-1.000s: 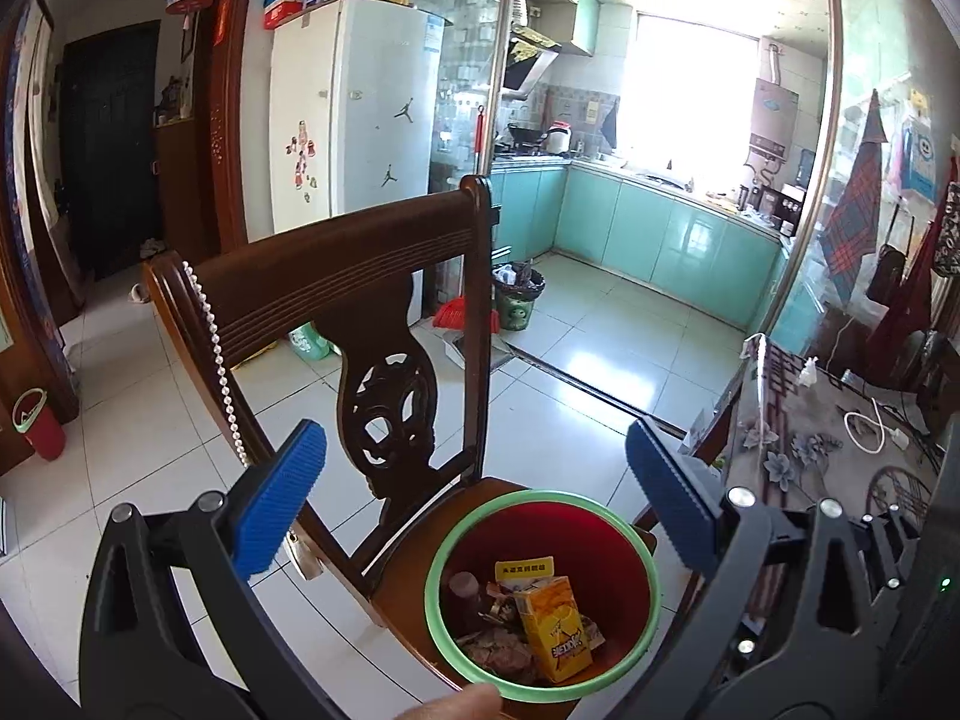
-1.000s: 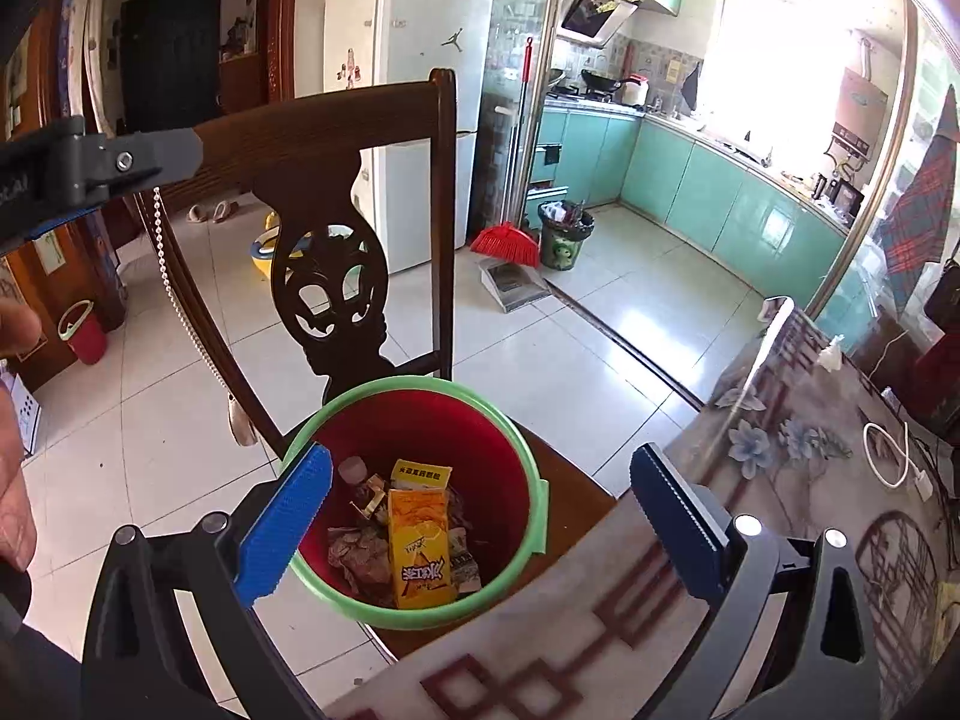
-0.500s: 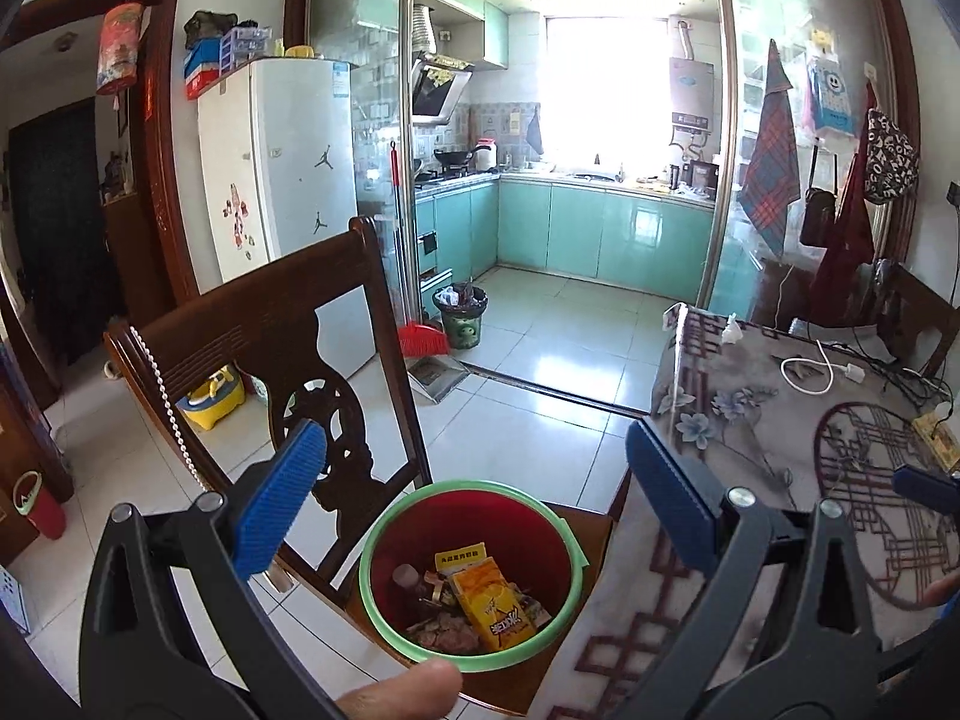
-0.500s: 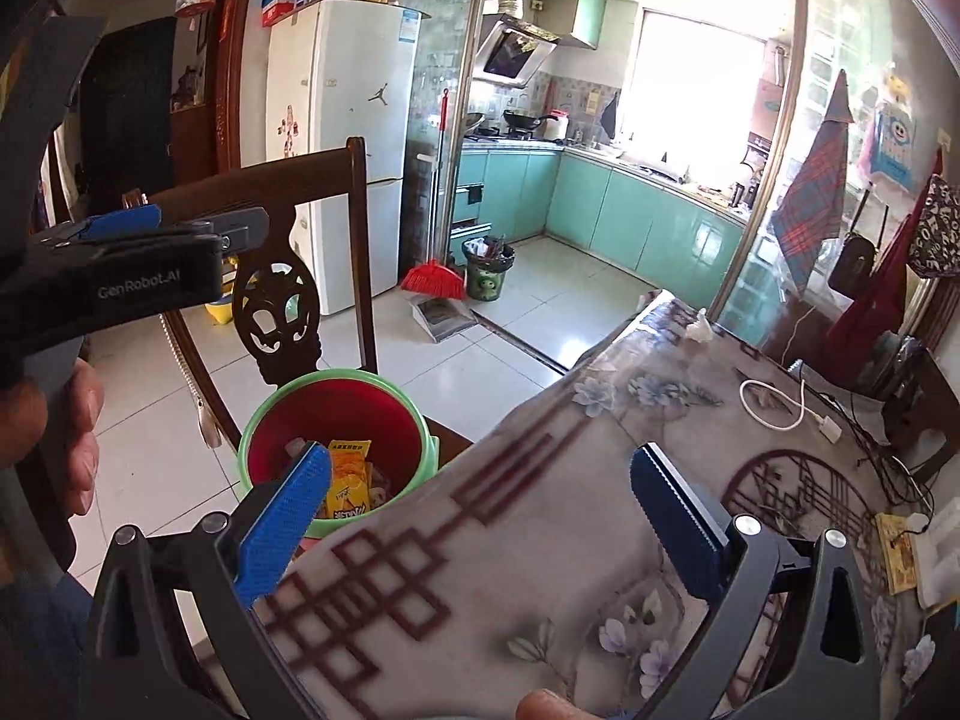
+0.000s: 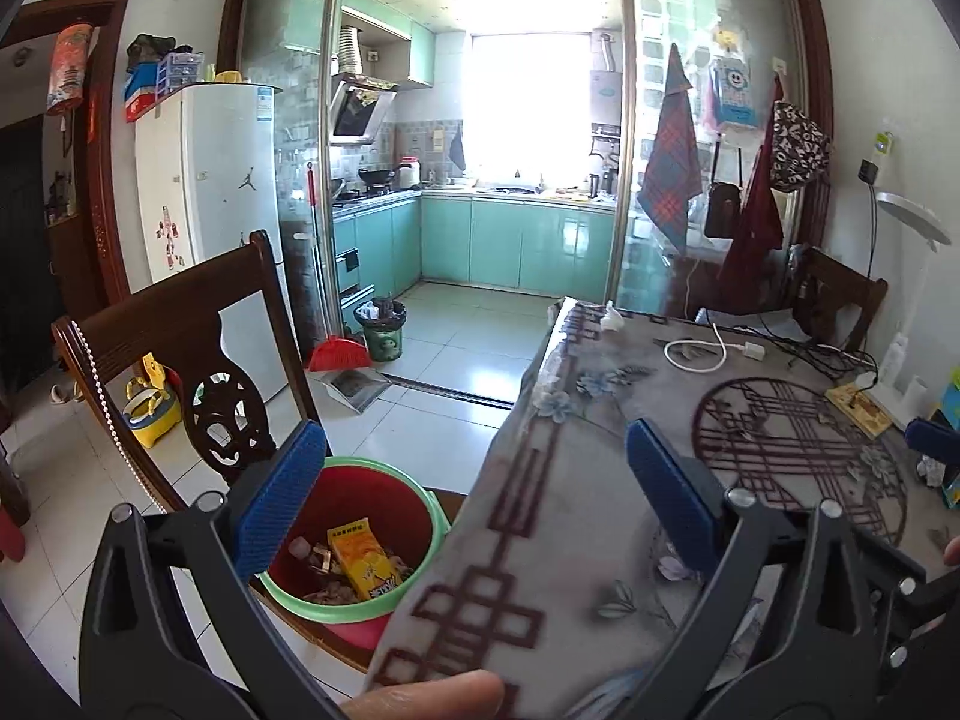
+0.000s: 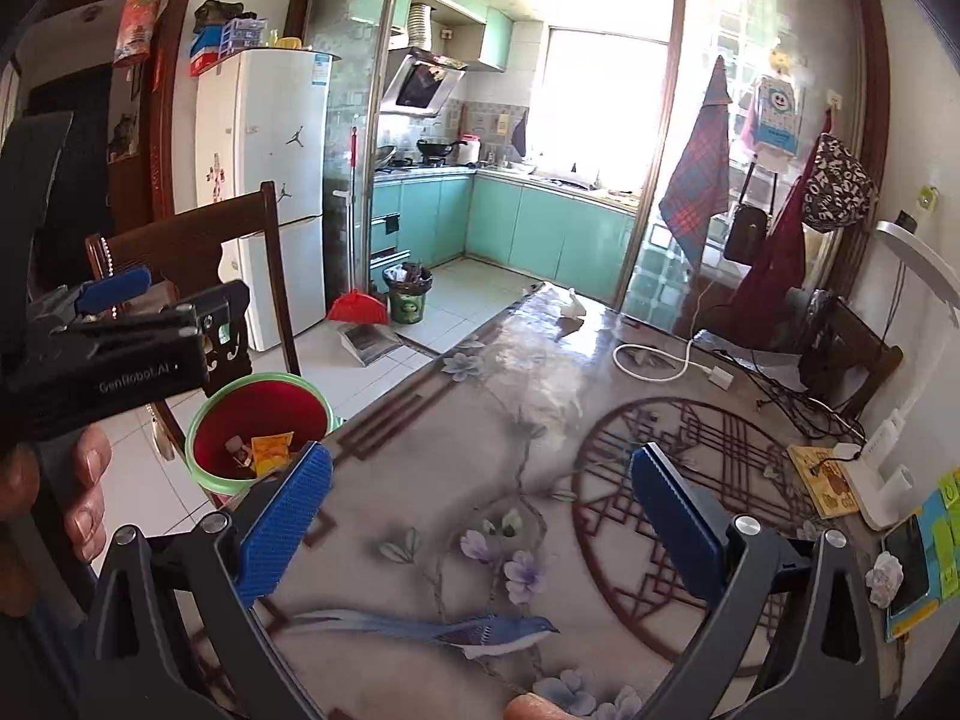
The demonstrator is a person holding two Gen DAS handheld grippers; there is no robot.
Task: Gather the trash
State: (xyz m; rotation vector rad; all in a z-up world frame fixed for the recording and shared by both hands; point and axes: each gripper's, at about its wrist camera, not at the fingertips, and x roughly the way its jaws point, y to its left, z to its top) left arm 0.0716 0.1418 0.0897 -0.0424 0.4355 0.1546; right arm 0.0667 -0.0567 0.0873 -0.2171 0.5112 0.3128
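A red bin with a green rim (image 5: 441, 525) stands on a wooden chair seat beside the table, holding an orange carton (image 5: 363, 561) and other scraps. My left gripper (image 5: 474, 480) is open and empty, hovering over the table's edge just right of the bin. My right gripper (image 6: 480, 516) is also open and empty, above the patterned tablecloth (image 6: 468, 420). The bin (image 6: 207, 420) lies to its left. A crumpled white paper ball (image 6: 885, 576) sits on the table at the far right, well right of the right gripper. Another white scrap (image 6: 570, 306) lies at the table's far end.
A carved wooden chair back (image 5: 180, 324) rises behind the bin. On the table are a white cable (image 6: 654, 360), a power strip (image 6: 876, 480) and a phone on a green pad (image 6: 918, 564). Beyond stand a fridge (image 5: 210, 180), a broom (image 5: 336, 354) and a kitchen waste basket (image 5: 381, 330).
Both views have swung right, from looking down into the bin on the chair to looking across the table. Both grippers stayed open and empty.
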